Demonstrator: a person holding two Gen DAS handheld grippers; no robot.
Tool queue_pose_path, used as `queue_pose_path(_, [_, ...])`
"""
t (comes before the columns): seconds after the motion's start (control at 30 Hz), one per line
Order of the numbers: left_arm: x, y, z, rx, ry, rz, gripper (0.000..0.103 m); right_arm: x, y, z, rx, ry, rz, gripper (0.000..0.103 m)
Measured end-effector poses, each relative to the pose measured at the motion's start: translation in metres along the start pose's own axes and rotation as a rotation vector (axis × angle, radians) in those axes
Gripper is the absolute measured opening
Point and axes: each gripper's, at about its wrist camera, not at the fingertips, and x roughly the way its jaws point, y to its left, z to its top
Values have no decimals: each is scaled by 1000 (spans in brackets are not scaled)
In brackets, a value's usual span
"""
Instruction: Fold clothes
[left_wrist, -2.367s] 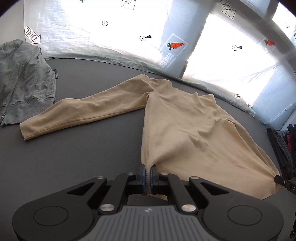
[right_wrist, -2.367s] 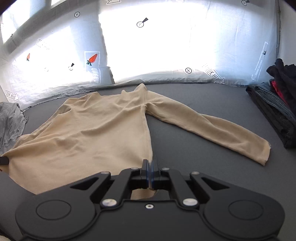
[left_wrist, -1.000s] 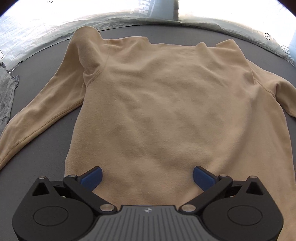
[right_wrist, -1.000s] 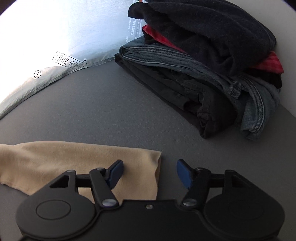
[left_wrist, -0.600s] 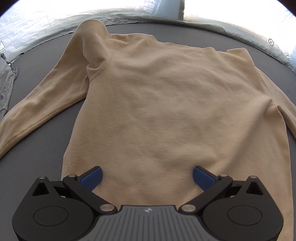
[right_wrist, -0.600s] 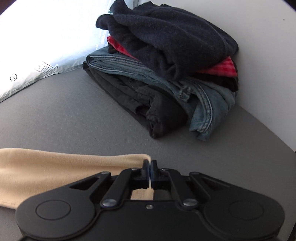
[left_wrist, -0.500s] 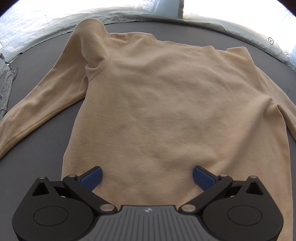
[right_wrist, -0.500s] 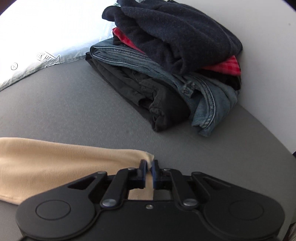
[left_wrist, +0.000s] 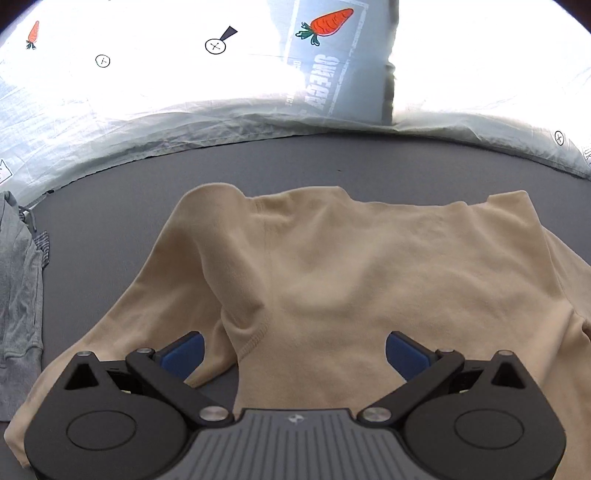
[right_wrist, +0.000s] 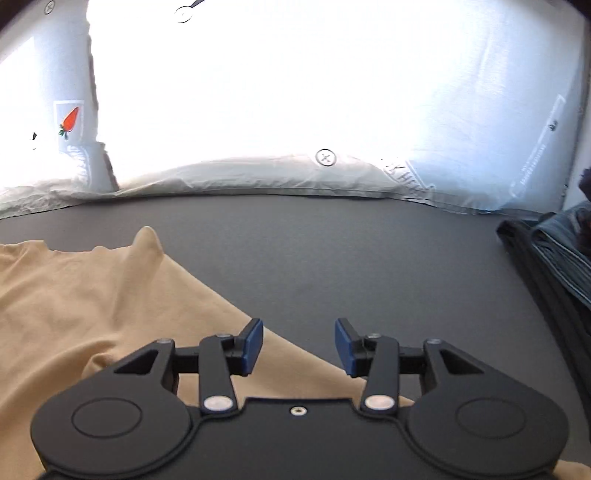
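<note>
A tan long-sleeved top (left_wrist: 369, 280) lies flat on the grey table (left_wrist: 332, 166), neck toward the far edge. My left gripper (left_wrist: 293, 350) is open and empty, hovering over the top near its left armpit; the left sleeve (left_wrist: 122, 332) runs down to the left under it. In the right wrist view the top (right_wrist: 92, 302) fills the lower left. My right gripper (right_wrist: 299, 345) is open and empty above the top's right sleeve edge, which passes under the gripper body.
A grey zip hoodie (left_wrist: 18, 295) lies at the left edge. A pile of folded dark clothes and jeans (right_wrist: 554, 258) sits at the right edge. A white printed sheet (right_wrist: 295, 173) hangs behind the table's far edge.
My right gripper, shut on the sleeve cuff half a second ago, has opened and swung left toward the top's body. My left gripper moved forward from the hem toward the shoulders, staying open.
</note>
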Motion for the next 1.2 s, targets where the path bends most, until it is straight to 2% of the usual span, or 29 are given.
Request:
queue_pose_path(0.13, [37, 14, 17, 33, -25, 35, 103, 48, 36, 20, -92, 46, 107, 48])
queue_pose_path(0.27, [70, 34, 22, -14, -1, 12, 103, 79, 52, 33, -118, 81, 165, 50])
queue_pose_path(0.3, [76, 39, 21, -27, 5, 5, 103, 84, 56, 34, -126, 96, 176, 47])
queue_pose_path(0.37, [84, 44, 21, -40, 19, 5, 103, 86, 62, 35, -141, 97, 202, 26])
queue_pose_path(0.4, [88, 45, 19, -44, 26, 11, 103, 85, 65, 36, -160, 95, 197, 2])
queue_pose_path(0.5, [97, 49, 14, -70, 34, 9, 103, 81, 71, 35, -229, 72, 124, 2])
queue_pose_path(0.67, [95, 62, 10, -165, -12, -31, 103, 82, 66, 33, -179, 86, 28, 2])
queue_pose_path(0.77, [88, 62, 9, -174, -18, -16, 103, 77, 85, 35, -271, 91, -40, 5])
queue_pose_path(0.83, [75, 65, 4, -191, -54, -14, 103, 67, 90, 38, -261, 76, -71, 35])
queue_pose_path(0.93, [38, 73, -16, -219, -146, -31, 103, 34, 89, 36, -134, 27, -76, 60])
queue_pose_path(0.97, [27, 76, -25, -226, -160, -39, 103, 22, 90, 32, -95, 19, -58, 62])
queue_pose_path(1.0, [16, 79, -35, -237, -160, -44, 103, 10, 92, 26, -53, 13, -30, 72])
queue_pose_path(1.03, [6, 83, -46, -248, -155, -49, 103, -3, 96, 19, -19, 9, -3, 88])
queue_pose_path(1.1, [-13, 92, -70, -271, -147, -46, 103, -25, 107, 0, 20, 15, 53, 98])
queue_pose_path(1.2, [-43, 109, -111, -311, -130, 3, 103, -57, 134, -38, 37, 65, 142, 102])
